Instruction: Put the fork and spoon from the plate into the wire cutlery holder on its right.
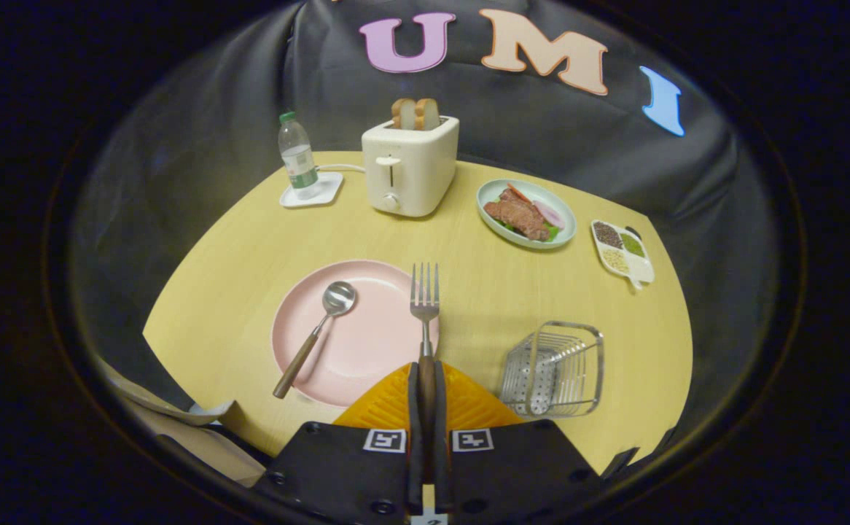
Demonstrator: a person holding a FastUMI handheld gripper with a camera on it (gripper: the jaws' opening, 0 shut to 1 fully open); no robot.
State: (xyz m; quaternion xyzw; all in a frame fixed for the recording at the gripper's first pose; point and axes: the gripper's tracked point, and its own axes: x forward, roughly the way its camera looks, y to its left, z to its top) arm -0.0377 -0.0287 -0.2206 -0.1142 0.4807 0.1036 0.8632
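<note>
The tongs are clamped on the wooden handle of 1 fork, both fingers pressing it, its tines pointing ahead over the right rim of 1 pink plate. 1 spoon lies on that plate, bowl up, handle over the near-left rim. 1 wire cutlery holder stands on the bench just right of the plate. Beyond are 1 toaster holding 2 bread slices, 1 bottle, 1 food dish and 1 divided tray.
</note>
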